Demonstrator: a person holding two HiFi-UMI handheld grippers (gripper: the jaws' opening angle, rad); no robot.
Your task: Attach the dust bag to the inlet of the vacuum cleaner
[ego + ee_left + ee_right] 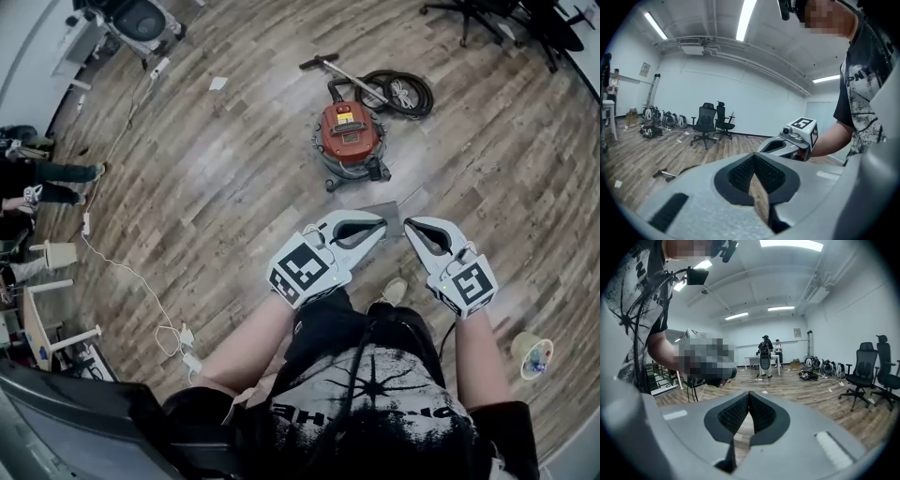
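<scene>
The red vacuum cleaner [349, 136] stands on the wood floor ahead of me, with its black hose [401, 92] coiled behind it. A flat grey dust bag [382, 212] hangs between my two grippers, short of the vacuum. My left gripper [382, 225] is shut on the bag's left edge and my right gripper [409, 225] on its right edge, their tips facing each other. In the left gripper view the pads [740, 174] meet with a thin dark edge below them. The right gripper view shows the same at its pads [761, 413]. The vacuum's inlet is not visible.
Office chairs [487, 14] stand at the back right and another chair base [141, 19] at the back left. A white cable [122, 267] runs across the floor on the left. A paper cup [532, 354] sits by my right side. People stand far off [765, 355].
</scene>
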